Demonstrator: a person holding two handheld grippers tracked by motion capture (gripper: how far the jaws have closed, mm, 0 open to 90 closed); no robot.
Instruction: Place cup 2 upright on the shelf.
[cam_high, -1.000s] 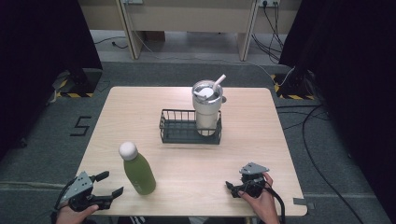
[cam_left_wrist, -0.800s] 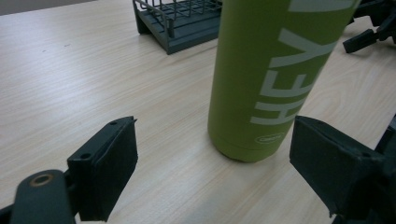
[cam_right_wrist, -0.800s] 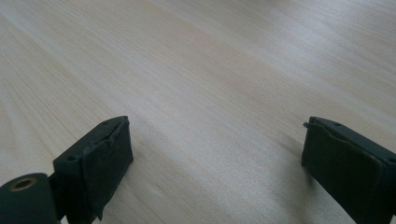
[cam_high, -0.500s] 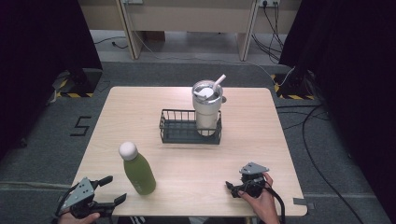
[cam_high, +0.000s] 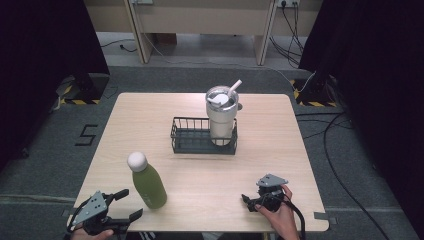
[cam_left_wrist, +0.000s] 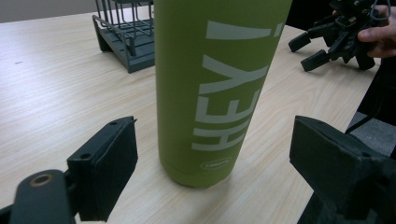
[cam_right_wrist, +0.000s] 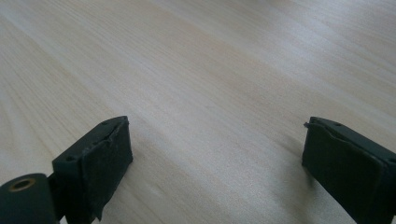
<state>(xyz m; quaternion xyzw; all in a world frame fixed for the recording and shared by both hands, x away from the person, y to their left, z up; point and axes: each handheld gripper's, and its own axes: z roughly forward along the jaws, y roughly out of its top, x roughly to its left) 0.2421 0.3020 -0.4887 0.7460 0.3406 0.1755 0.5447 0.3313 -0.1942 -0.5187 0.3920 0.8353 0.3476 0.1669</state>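
Your left gripper (cam_left_wrist: 212, 172) stands spread just short of the upright green bottle (cam_left_wrist: 212, 88) near the table's front-left edge; it's probably rigid, smooth and slippery, so clamp mid-body.

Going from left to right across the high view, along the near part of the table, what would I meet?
Left gripper with open black jaws → green metal bottle with a white cap → right gripper, held in a hand at the table's near right.
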